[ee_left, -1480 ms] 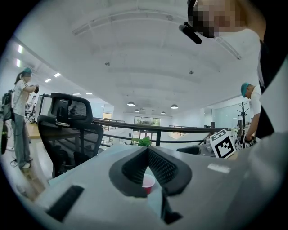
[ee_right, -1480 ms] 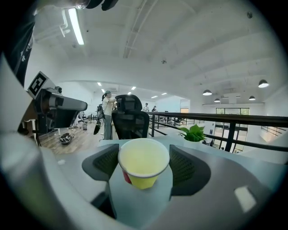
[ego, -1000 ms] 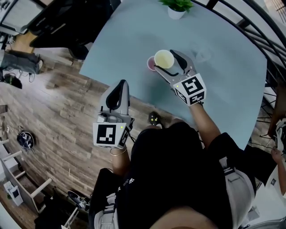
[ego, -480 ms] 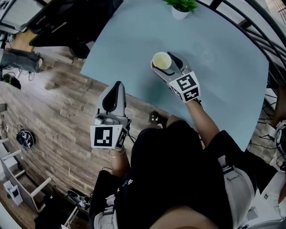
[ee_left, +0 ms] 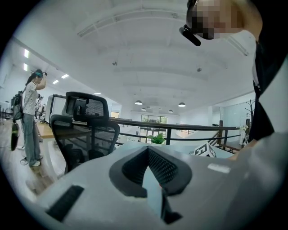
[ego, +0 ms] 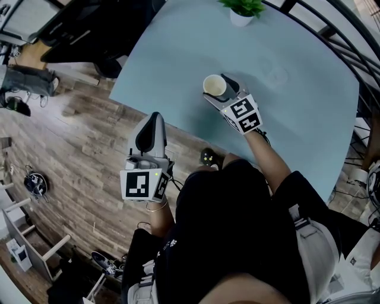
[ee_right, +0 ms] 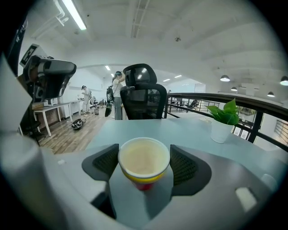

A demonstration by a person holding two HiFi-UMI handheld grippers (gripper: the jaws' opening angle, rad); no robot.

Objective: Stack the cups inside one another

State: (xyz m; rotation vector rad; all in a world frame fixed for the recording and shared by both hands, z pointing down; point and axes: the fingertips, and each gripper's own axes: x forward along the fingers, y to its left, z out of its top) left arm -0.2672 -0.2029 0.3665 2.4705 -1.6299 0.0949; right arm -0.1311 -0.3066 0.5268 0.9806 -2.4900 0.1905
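- Whereas a second ago the yellow cup hung higher, with the red cup's rim showing at its 9 o'clock, the head view now shows only the yellow mouth. The right hand-held gripper has come down with it.
- In the right gripper view, only a short band of red shows beneath the yellow wall, so the yellow cup now sits inside the red one.
- I judge the nesting to be done or very nearly so. Whether the yellow cup is seated to its full depth I cannot tell.
- The right hand-held gripper's jaws stand wide with the pads against the yellow cup's sides just under the rim, clamped on it. Letting go looks like the step left.
- Both cups stand on the bench, at about 12 o'clock from the person. A potted plant stands further off at the cups' 12 o'clock.
- The yellow cup's long axis runs upright, in line with the red cup's, and its open mouth faces the ceiling.
- At the cups' 7 o'clock, off the bench edge and over the wooden floor, the left hand-held gripper has its jaws together on nothing.
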